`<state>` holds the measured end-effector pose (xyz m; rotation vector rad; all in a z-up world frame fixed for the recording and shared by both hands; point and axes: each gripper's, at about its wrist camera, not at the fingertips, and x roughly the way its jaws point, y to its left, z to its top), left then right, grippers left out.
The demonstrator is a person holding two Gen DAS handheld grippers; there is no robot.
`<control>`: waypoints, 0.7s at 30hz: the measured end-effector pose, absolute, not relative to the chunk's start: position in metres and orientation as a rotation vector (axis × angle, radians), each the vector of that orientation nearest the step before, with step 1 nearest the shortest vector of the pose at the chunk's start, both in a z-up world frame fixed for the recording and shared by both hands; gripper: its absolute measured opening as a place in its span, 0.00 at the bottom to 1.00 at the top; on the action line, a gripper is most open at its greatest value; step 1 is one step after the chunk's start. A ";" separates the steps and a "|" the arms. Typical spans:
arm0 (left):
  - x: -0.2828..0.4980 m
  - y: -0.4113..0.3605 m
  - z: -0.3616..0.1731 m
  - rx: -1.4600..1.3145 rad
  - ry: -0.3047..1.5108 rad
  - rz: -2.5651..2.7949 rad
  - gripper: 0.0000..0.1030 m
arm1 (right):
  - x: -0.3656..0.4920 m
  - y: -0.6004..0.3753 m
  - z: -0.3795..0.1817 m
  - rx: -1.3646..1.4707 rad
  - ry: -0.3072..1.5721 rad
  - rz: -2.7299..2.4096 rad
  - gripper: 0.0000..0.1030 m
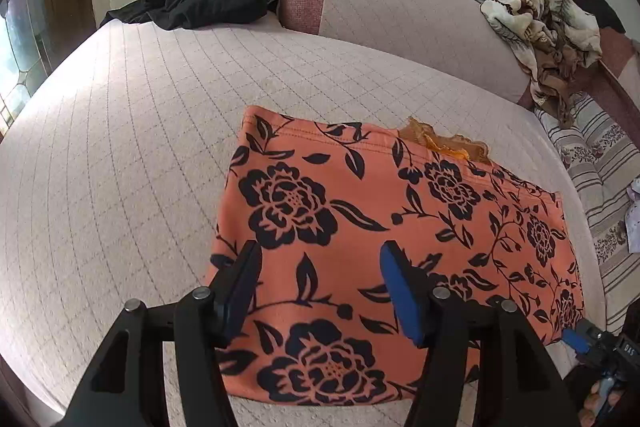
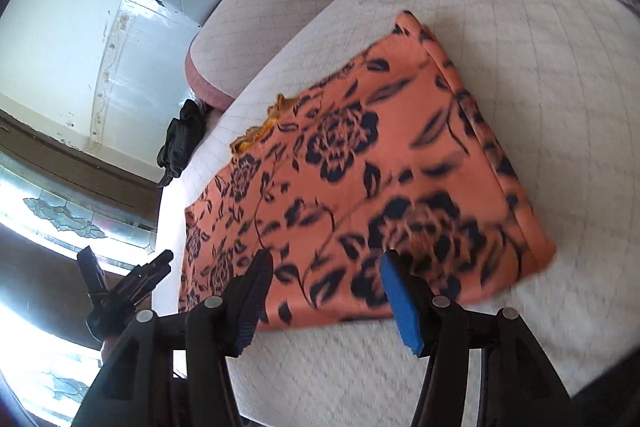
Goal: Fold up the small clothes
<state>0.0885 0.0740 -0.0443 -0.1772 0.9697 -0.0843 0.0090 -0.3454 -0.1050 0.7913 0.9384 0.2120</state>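
Observation:
An orange garment with black flower print [image 1: 372, 231] lies flat and folded on the quilted bed [image 1: 120, 147]. A bit of orange lace [image 1: 444, 141] sticks out at its far edge. My left gripper [image 1: 320, 291] is open and empty, just above the garment's near left part. In the right wrist view the same garment [image 2: 360, 179] lies ahead, blurred, and my right gripper [image 2: 324, 299] is open and empty over its near edge. The right gripper also shows in the left wrist view [image 1: 592, 347] at the garment's near right corner. The left gripper shows in the right wrist view [image 2: 128, 283].
A black garment [image 1: 200, 1] lies at the bed's far left. A long pinkish bolster [image 1: 400, 11] runs along the back, with a beige patterned cloth [image 1: 548, 27] heaped on it. A striped floral pillow [image 1: 592, 171] lies at the right. A window [image 2: 60, 219] is beside the bed.

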 end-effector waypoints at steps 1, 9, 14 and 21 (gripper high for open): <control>0.081 0.070 -0.046 -0.184 0.964 -0.089 0.66 | -0.002 -0.346 -0.113 0.824 0.947 0.201 0.58; 0.056 0.026 -0.078 -0.088 1.005 -0.100 0.67 | -0.010 -0.381 -0.142 1.038 0.923 0.118 0.58; 0.056 0.011 -0.079 -0.009 0.992 -0.080 0.67 | 0.001 -0.402 -0.150 1.185 0.855 0.078 0.58; 0.056 -0.005 -0.066 -0.012 0.949 -0.109 0.67 | 0.010 -0.408 -0.147 1.179 0.818 0.033 0.52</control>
